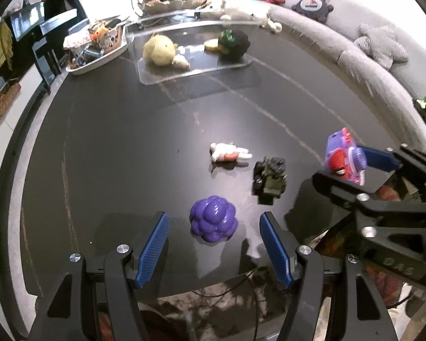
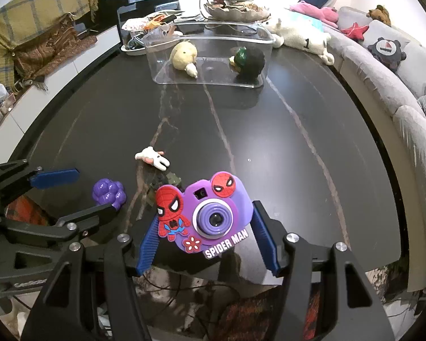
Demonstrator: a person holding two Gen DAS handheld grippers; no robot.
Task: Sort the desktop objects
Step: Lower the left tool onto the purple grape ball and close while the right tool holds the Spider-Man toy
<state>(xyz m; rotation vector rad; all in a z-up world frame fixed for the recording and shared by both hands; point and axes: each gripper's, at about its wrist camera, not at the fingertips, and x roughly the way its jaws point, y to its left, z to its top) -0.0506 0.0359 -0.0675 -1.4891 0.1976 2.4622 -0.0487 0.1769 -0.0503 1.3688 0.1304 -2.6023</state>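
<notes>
My right gripper [image 2: 206, 221] is shut on a purple Spider-Man toy camera [image 2: 210, 213] and holds it above the near edge of the dark table; the camera also shows in the left wrist view [image 1: 345, 156]. My left gripper [image 1: 213, 227] is open, its fingers either side of a purple grape toy [image 1: 213, 218], which also shows in the right wrist view [image 2: 109, 193]. A white rabbit figure [image 1: 230, 153] and a dark green toy vehicle [image 1: 270, 176] lie on the table. A clear plastic bin [image 1: 190, 48] at the far side holds a yellow plush [image 1: 159, 49] and a dark green-headed toy [image 1: 233, 42].
A white tray of clutter [image 1: 95, 48] stands left of the bin. A grey sofa [image 1: 355, 45] with plush toys curves along the right side. A metal stand with a dish [image 2: 230, 8] is behind the bin.
</notes>
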